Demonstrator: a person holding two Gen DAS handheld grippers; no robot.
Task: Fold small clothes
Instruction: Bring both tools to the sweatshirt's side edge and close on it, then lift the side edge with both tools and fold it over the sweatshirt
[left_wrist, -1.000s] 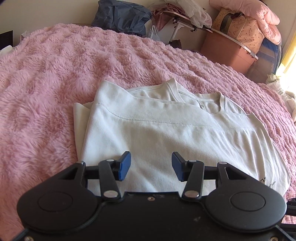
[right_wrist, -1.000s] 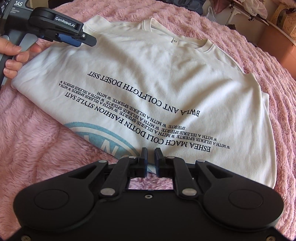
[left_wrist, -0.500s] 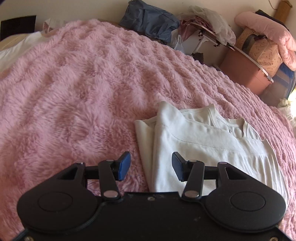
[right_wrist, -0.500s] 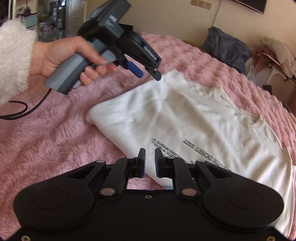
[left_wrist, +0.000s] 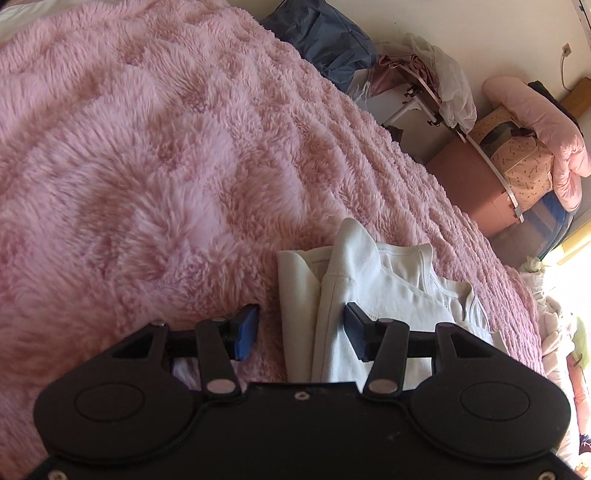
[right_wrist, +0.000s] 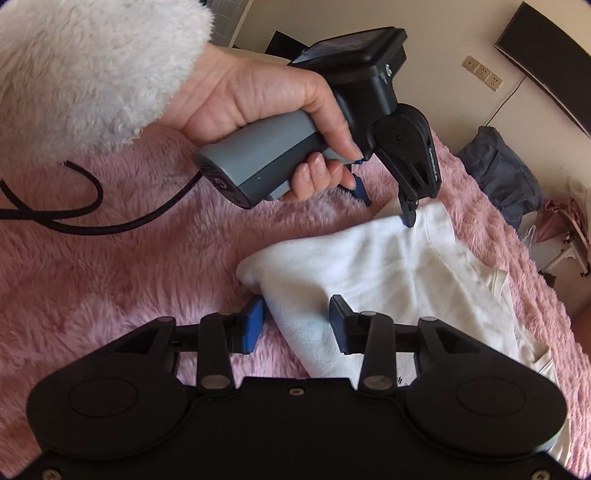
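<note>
A bed covered by a fluffy pink blanket (left_wrist: 155, 155) fills most of both views, with bags and boxes stacked beyond its far side. On the blanket lies the white T-shirt (right_wrist: 399, 273), now a narrower folded bundle; a second ago its printed front was spread open, so a side fold appears to have been laid over. The left gripper (left_wrist: 301, 330), seen from the right wrist camera held in a hand (right_wrist: 258, 99) with a fleecy sleeve, is kept with its jaws wide apart over the shirt's folded edge, nothing clamped. The right gripper (right_wrist: 297, 321) was nearly shut a second ago; its jaws are opening, astride the near corner of the shirt, the cloth not pressed. The fold is judged released, with the next fold to follow.
</note>
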